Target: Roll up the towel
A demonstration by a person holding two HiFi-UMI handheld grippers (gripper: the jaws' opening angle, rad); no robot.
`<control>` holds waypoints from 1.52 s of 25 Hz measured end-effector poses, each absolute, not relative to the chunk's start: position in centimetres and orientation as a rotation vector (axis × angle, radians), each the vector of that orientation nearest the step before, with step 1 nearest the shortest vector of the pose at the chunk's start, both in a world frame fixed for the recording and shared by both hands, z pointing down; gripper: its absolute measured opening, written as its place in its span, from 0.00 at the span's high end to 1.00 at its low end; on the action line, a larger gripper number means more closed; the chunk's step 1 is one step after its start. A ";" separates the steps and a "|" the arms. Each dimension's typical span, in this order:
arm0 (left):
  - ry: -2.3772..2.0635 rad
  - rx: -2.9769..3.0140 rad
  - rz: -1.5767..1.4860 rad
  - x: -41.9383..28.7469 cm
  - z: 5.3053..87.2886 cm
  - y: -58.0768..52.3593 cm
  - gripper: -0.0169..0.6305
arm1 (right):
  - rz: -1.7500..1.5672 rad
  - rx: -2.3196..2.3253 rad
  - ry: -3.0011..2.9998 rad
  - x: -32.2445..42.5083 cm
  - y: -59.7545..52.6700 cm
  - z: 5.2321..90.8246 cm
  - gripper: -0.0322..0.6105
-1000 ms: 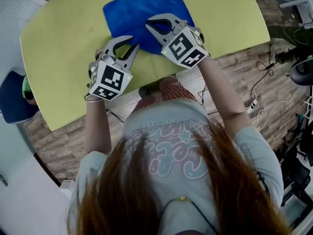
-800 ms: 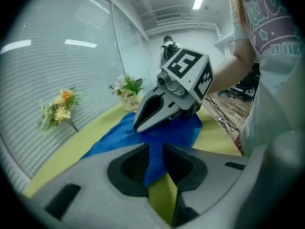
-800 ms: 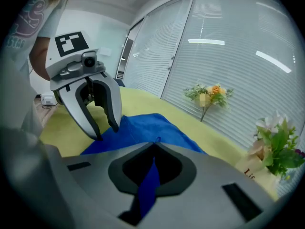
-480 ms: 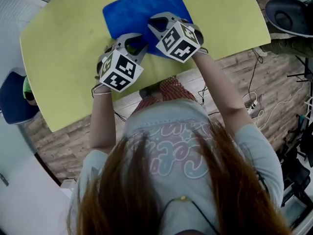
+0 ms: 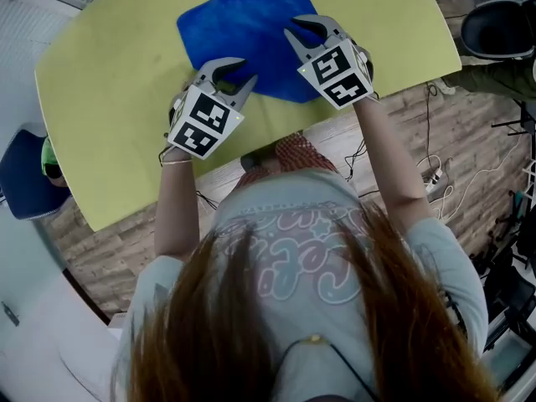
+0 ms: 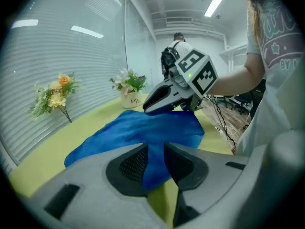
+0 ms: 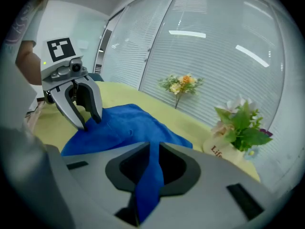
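A blue towel (image 5: pixel 247 36) lies spread on the yellow-green table (image 5: pixel 109 82). My left gripper (image 5: pixel 228 74) is at the towel's near left corner. In the left gripper view (image 6: pixel 155 159) the blue cloth (image 6: pixel 128 132) fills the narrow gap between its jaws. My right gripper (image 5: pixel 310 30) is at the near right corner. In its own view (image 7: pixel 151 149) a fold of towel (image 7: pixel 119 128) rises from the table into the jaws. Its jaws have just been opening, and the tips still pinch the fold. Each gripper shows in the other's view: the right (image 6: pixel 152 106) and the left (image 7: pixel 90 120).
A white vase of flowers (image 6: pixel 127 95) stands at the table's far end, and a second bunch (image 6: pixel 52 97) leans by the blinds. A blue chair (image 5: pixel 25 174) stands on the left and a black chair (image 5: pixel 498 28) on the right. Cables lie on the floor.
The right gripper has moved right along the towel's near edge toward its right corner. The left gripper has come up onto the near left corner.
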State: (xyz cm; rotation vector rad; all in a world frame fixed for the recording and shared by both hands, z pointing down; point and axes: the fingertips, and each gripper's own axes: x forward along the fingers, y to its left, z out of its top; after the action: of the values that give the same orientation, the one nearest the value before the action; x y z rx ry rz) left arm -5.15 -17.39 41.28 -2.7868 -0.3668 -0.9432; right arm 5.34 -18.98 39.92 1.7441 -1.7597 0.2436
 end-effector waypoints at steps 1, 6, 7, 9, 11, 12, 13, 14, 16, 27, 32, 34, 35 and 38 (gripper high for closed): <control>-0.365 -2.810 -0.913 -5.2 40.5 -17.6 0.86 | 0.251 1.771 -1.746 5.8 -18.5 39.6 0.85; -0.317 -2.876 -0.751 -3.6 36.0 -20.2 0.86 | 0.283 1.850 -1.699 8.8 -17.0 38.5 0.85; -0.298 -2.863 -0.732 -2.7 35.2 -21.1 0.86 | 0.288 1.859 -1.695 9.5 -17.0 38.3 0.85; -0.270 -2.819 -0.719 -0.4 34.5 -22.8 0.86 | 0.300 1.870 -1.693 11.1 -17.5 38.3 0.85; -0.262 -2.786 -0.735 2.4 34.6 -24.5 0.86 | 0.323 1.878 -1.694 12.7 -18.3 38.6 0.85; -0.259 -2.774 -0.750 3.9 35.0 -25.3 0.86 | 0.342 1.878 -1.700 13.5 -18.8 38.9 0.85; -0.256 -2.758 -0.769 5.3 35.4 -26.0 0.86 | 0.364 1.874 -1.710 14.2 -19.3 39.2 0.84; -0.255 -2.739 -0.791 6.7 35.8 -26.5 0.86 | 0.388 1.868 -1.724 14.8 -19.9 39.6 0.82; -0.277 -2.697 -0.843 9.1 36.9 -27.1 0.86 | 0.435 1.851 -1.764 15.8 -20.9 40.1 0.74; -0.493 -2.596 -1.042 15.9 41.7 -26.1 0.81 | 0.666 1.766 -1.832 16.8 -23.7 43.4 0.74; -0.556 -2.601 -1.086 15.8 42.6 -26.3 0.78 | 0.697 1.687 -1.870 16.4 -23.9 43.8 0.82; -0.610 -2.606 -1.094 15.6 42.7 -26.0 0.78 | 0.655 1.691 -1.906 16.1 -23.9 43.3 0.90; -0.647 -2.597 -1.107 15.4 42.7 -25.7 0.78 | 0.629 1.693 -1.927 15.9 -23.9 43.0 0.91; -0.756 -2.538 -1.165 14.9 43.2 -25.1 0.76 | 0.501 1.665 -1.960 15.3 -23.6 42.2 0.91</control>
State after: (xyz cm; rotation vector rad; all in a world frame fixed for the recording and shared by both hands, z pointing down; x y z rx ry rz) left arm 14.88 -25.10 43.23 -2.5384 -0.7561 -1.1646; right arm 15.25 -23.63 42.19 1.6654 -1.9602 0.5013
